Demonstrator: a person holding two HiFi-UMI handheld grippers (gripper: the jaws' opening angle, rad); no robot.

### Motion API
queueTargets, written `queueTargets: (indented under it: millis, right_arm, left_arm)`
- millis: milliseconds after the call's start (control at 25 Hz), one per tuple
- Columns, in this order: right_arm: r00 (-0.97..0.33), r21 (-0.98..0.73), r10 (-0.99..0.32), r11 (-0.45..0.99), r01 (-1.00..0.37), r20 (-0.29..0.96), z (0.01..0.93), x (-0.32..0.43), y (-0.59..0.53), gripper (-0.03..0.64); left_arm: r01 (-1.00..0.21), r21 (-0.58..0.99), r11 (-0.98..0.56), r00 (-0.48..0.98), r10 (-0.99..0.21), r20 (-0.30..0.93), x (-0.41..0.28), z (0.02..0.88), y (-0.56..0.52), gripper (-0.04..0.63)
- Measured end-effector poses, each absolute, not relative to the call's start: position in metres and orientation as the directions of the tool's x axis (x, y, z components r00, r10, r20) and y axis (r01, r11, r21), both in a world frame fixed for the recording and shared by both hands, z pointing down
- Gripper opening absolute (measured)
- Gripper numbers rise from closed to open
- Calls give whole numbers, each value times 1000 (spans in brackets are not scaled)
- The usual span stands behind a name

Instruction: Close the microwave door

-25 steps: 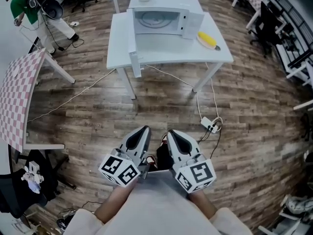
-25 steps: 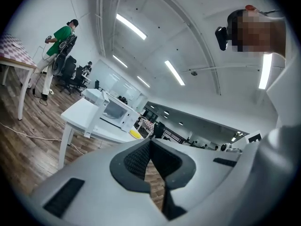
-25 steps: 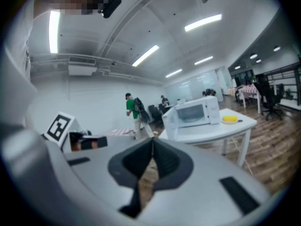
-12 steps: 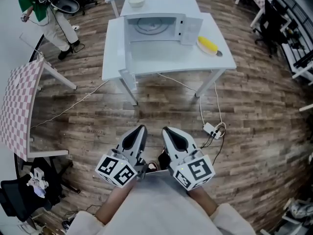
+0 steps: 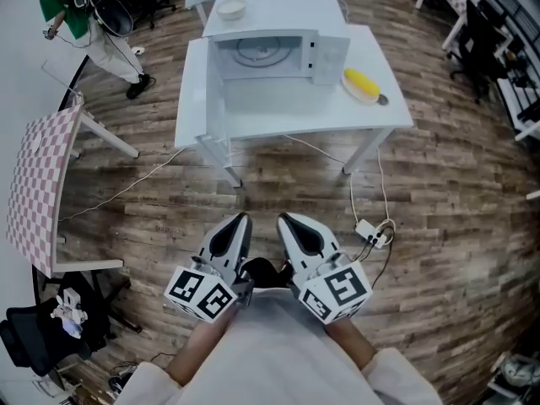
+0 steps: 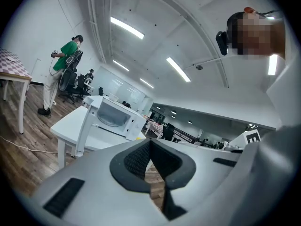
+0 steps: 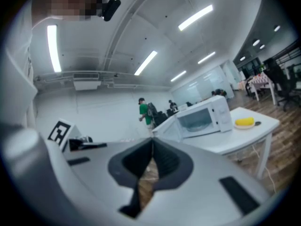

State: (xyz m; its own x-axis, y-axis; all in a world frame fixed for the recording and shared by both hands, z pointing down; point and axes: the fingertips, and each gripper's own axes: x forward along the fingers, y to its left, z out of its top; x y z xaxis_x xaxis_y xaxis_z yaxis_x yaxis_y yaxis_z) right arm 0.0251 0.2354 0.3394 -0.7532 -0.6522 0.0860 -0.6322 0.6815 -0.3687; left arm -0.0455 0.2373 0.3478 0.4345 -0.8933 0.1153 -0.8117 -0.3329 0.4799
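— Two grippers, one in each of my hands, held low against my body and well short of the microwave (image 5: 272, 47). The left gripper (image 5: 240, 224) is clenched: in its own view the dark pads meet at the tip with nothing between them. The right gripper (image 5: 288, 226) is the same, pressed together on nothing. The two sit side by side, tips aimed toward the microwave.

— What lies between you and the microwave?

— Wooden floor (image 5: 169, 201), mostly. A white power strip (image 5: 371, 230) lies on it, nearer to me than the microwave and off to its right. Past that comes the white table (image 5: 337, 112) that the microwave stands on.

— And the door?

— The microwave door (image 5: 213, 91) is open. It hangs from the microwave's left side and is swung out toward me over the table, so I see it nearly edge-on. The cavity is open to view, with the round turntable (image 5: 256, 49) inside.

— Anything else around it?

— A yellow thing (image 5: 361, 81) lies just right of the microwave. A small bowl (image 5: 230, 8) sits on top of the microwave, toward its left side. A checked table (image 5: 38, 184) stands well left of the microwave and nearer to me. A person in a green top (image 5: 67, 2) stands far left of the microwave, level with its back.
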Motion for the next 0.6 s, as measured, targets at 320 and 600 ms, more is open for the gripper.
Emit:
queueTargets:
  millis: [320,600]
  right_arm:
    - [-771,-425,-632,678,-599,78,347,30,221,23]
    - [-789,-437,-610,691,-576,77,353,24,196,23]
  left_arm:
    - [-830,472,-297,401,-906,133,-49,346,216,18]
    - [-836,483,-260,369,-918,146,-64,358,193,18]
